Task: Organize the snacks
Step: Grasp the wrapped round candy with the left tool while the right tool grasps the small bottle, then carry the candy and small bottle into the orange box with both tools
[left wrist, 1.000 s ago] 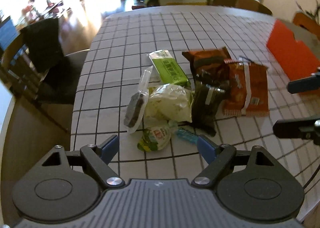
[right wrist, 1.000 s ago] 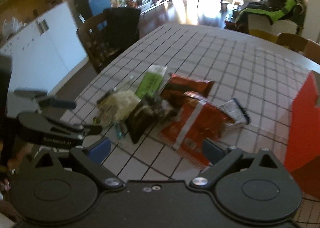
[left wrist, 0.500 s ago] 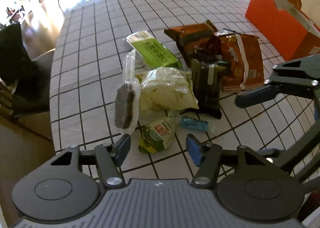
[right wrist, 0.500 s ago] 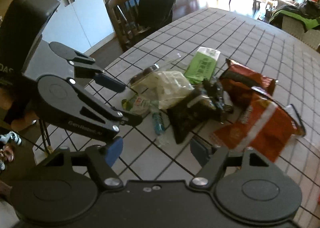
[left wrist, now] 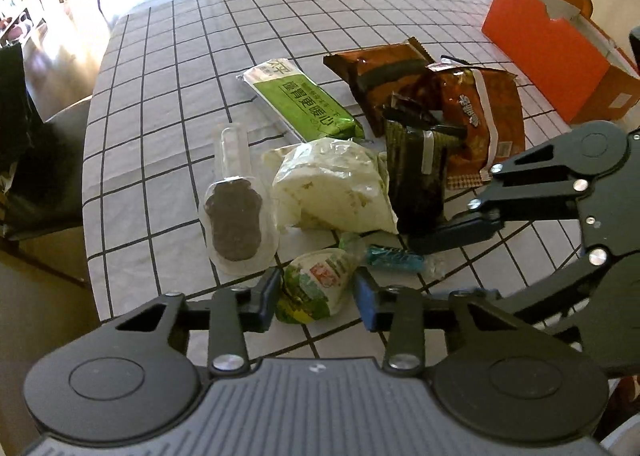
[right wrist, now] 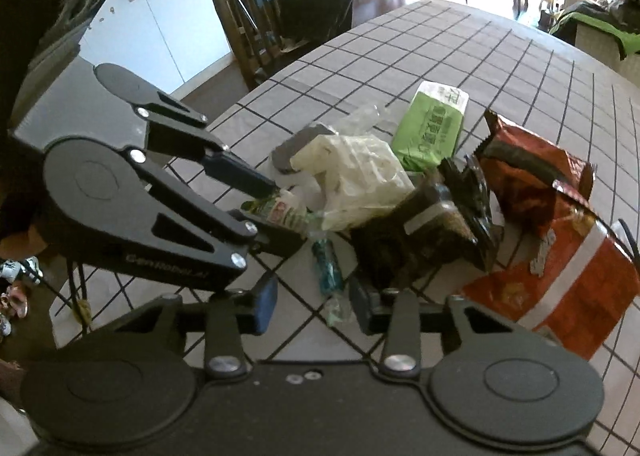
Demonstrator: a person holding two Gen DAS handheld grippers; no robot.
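A pile of snacks lies on the checked tablecloth. My left gripper is open, its fingers on either side of a small green-and-white packet; the packet also shows in the right wrist view. My right gripper is open, straddling a small blue-wrapped candy, also seen in the left wrist view. Nearby lie a white bag, a dark cookie in clear wrap, a green bar, a dark packet and orange-red chip bags.
An orange box stands at the table's far right. A wooden chair with a dark cloth and white cabinets are beyond the table's left edge. The table's near edge is close below both grippers.
Both grippers have moved down and forward to the near end of the pile and narrowed. The left now straddles the green-and-white packet, the right the blue candy.
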